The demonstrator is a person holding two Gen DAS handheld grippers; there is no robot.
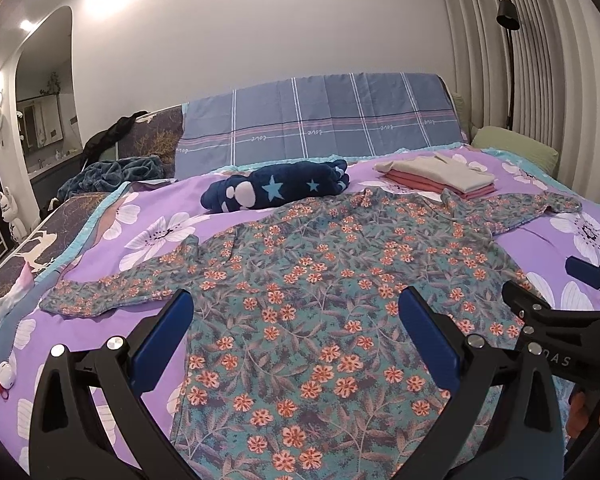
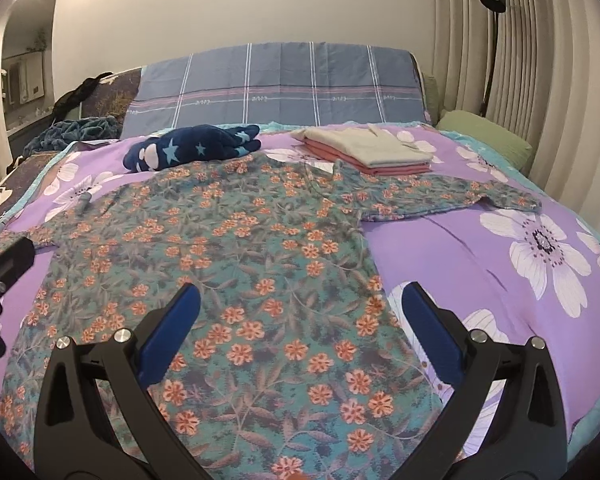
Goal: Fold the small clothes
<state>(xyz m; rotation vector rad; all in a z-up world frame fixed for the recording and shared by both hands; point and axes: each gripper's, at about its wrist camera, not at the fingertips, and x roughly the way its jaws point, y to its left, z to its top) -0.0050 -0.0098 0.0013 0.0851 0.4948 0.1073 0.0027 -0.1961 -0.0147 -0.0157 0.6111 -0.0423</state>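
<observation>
Hovering: left gripper (image 1: 296, 320) & right gripper (image 2: 300, 312) both wide open, empty; floral top (image 1: 320, 280) spread flat w/ sleeves out, prob ready for folding.

A: The shirt (image 1: 320, 280) – teal, with orange flowers?
B: Yes. Bedspread (image 2: 460, 256) is purple with white blossoms; at twelve o'clock, a navy bundle (image 1: 276, 190) – pale blue stars.

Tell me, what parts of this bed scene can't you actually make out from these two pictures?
- Floral top: its hem is cut off by the bottom edge and the grippers' frames in both views.
- Folded stack: how many garments, too small to count.
- Left gripper and right gripper: the holding hands lie outside both views.
</observation>
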